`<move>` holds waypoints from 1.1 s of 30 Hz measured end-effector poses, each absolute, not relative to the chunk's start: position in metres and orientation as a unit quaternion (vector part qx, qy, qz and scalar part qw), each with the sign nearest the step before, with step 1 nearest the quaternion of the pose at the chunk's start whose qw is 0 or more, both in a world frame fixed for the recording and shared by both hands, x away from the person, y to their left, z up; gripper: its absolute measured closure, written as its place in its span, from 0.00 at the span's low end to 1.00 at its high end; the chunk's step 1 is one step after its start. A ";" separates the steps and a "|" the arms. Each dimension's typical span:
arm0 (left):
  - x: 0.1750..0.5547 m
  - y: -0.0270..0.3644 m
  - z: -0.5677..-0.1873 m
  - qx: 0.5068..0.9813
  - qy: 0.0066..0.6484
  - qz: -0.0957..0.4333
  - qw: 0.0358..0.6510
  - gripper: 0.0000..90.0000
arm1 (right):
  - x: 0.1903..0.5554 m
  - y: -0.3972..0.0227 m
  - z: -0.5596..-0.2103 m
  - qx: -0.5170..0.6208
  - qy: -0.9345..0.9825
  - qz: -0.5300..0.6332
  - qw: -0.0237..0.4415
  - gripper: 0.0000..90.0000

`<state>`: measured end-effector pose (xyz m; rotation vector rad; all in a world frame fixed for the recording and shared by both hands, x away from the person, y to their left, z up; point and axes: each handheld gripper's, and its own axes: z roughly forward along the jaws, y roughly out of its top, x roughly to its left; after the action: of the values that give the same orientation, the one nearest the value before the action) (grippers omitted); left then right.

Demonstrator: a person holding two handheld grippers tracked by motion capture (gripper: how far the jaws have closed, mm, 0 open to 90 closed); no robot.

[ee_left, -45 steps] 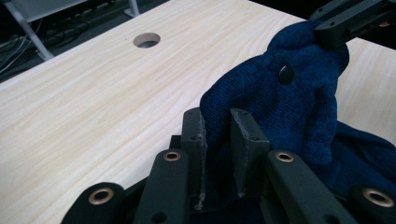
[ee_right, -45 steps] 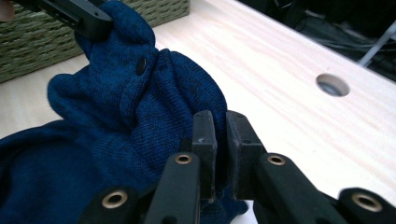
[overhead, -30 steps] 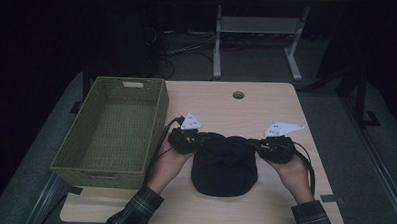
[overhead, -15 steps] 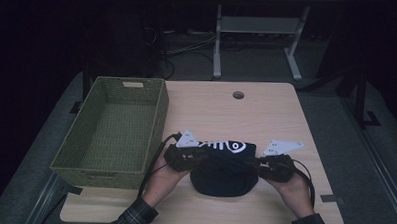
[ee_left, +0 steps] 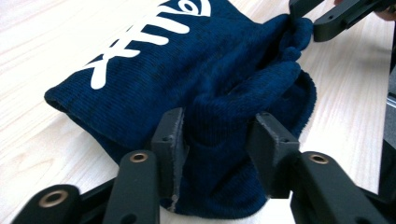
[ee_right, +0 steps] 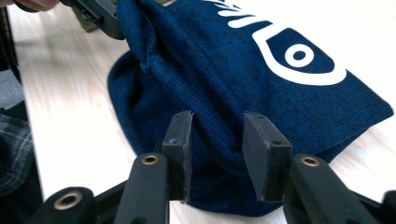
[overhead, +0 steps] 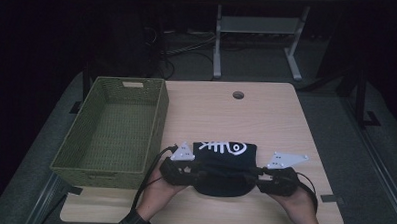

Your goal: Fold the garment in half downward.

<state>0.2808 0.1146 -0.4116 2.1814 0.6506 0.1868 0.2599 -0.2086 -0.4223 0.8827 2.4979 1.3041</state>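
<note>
High view has the dark navy knit beanie [overhead: 223, 168] lying flat near the front edge of the wooden table [overhead: 266, 119], right of the green wicker basket [overhead: 111, 129], its long side running left to right, the white fish-skeleton print [overhead: 220, 147] on the far half and the bunched-up edge toward the person. Left gripper [overhead: 182, 172] sits at its left end and right gripper [overhead: 279, 179] at its right end. Both have just been opening: in the left gripper view the fabric [ee_left: 219, 140] sits between half-spread jaws, apparently touching one pad only, and the right gripper view shows the cloth [ee_right: 215, 135] loose between its pads too.
</note>
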 end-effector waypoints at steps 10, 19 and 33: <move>0.282 0.125 -0.380 0.848 0.260 0.086 0.453 0.65 | 0.262 -0.226 -0.396 0.309 0.815 0.478 0.106 0.75; 0.308 0.117 -0.374 0.843 0.276 0.101 0.451 0.84 | 0.281 -0.216 -0.400 0.308 0.826 0.459 0.114 1.00; 0.354 0.101 -0.395 0.842 0.322 0.122 0.414 0.93 | 0.292 -0.202 -0.415 0.308 0.840 0.434 0.108 1.00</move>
<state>0.3537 0.1010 -0.3951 2.1175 0.8101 0.3064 0.2919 -0.2019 -0.4152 0.9047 2.4710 1.2754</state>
